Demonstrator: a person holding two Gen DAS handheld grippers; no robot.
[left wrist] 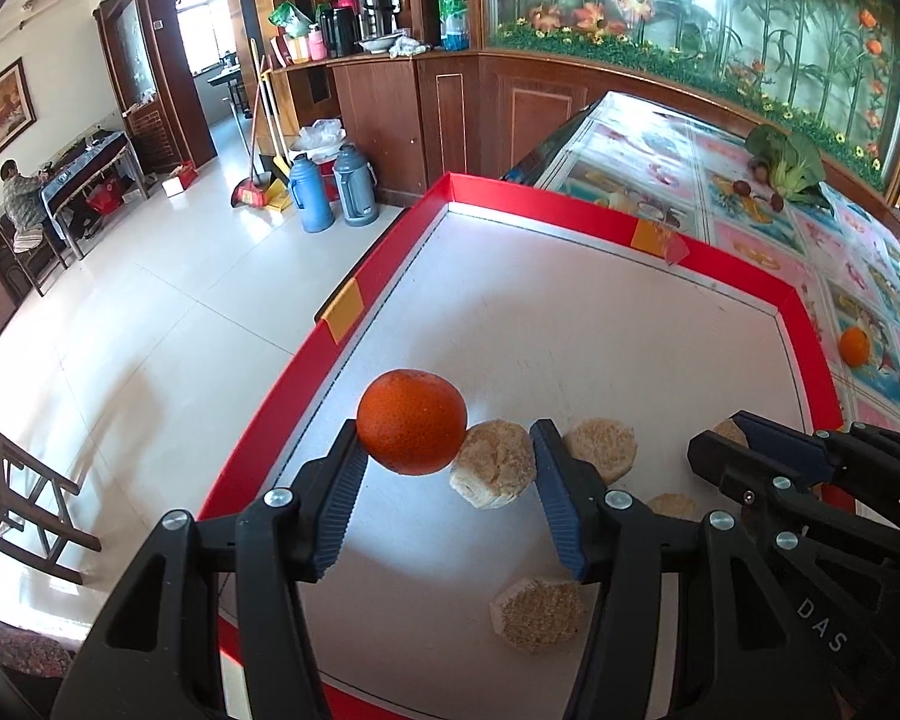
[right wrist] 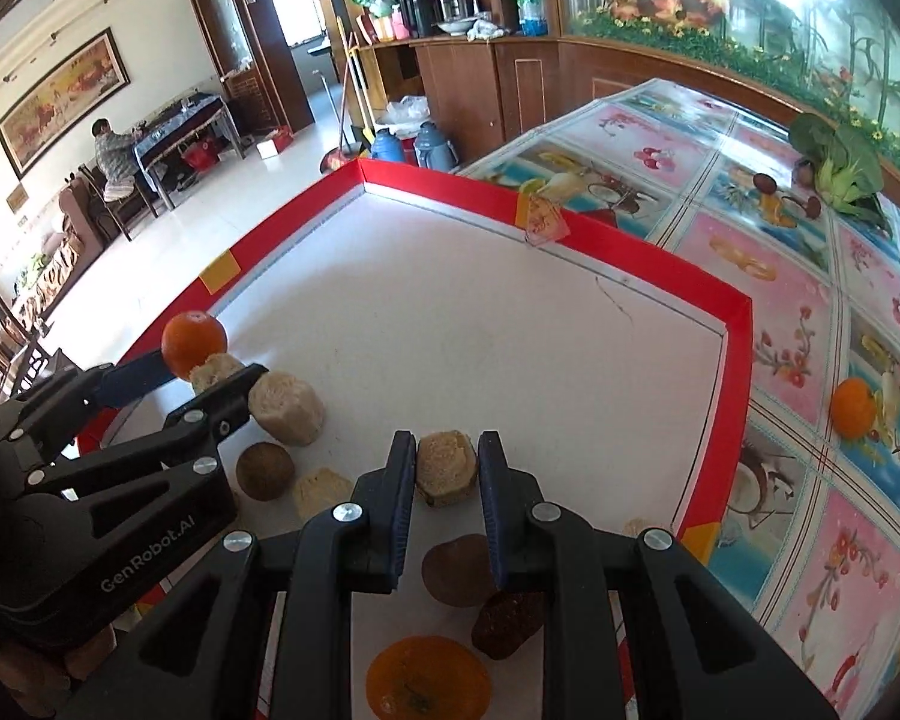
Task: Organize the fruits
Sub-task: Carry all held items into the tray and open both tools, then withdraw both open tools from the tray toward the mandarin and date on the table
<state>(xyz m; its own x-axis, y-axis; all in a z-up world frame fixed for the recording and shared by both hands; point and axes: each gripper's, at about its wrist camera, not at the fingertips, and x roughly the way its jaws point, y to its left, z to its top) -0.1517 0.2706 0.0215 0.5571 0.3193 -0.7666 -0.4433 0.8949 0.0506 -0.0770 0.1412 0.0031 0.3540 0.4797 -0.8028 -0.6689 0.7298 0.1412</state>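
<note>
Orange (left wrist: 411,429) is touched by parted left gripper (left wrist: 447,450); beige chunk (right wrist: 447,467) is clamped in right gripper (right wrist: 447,465), over red-rimmed tray (right wrist: 660,264)

The left claw (right wrist: 210,373) body reads "GenRobot.AI"; the right claw (left wrist: 727,439) body shows "DAS".

Three oranges are showing in the right wrist view: one orange at left (right wrist: 194,343), one at the bottom edge (right wrist: 428,685), one on the tablecloth at right (right wrist: 853,408). Four pale cut chunks (right wrist: 286,408) are sitting there, plus three brown round fruits (right wrist: 264,471). Two thermos flasks (left wrist: 309,194) are standing upper left in the left wrist view.
</note>
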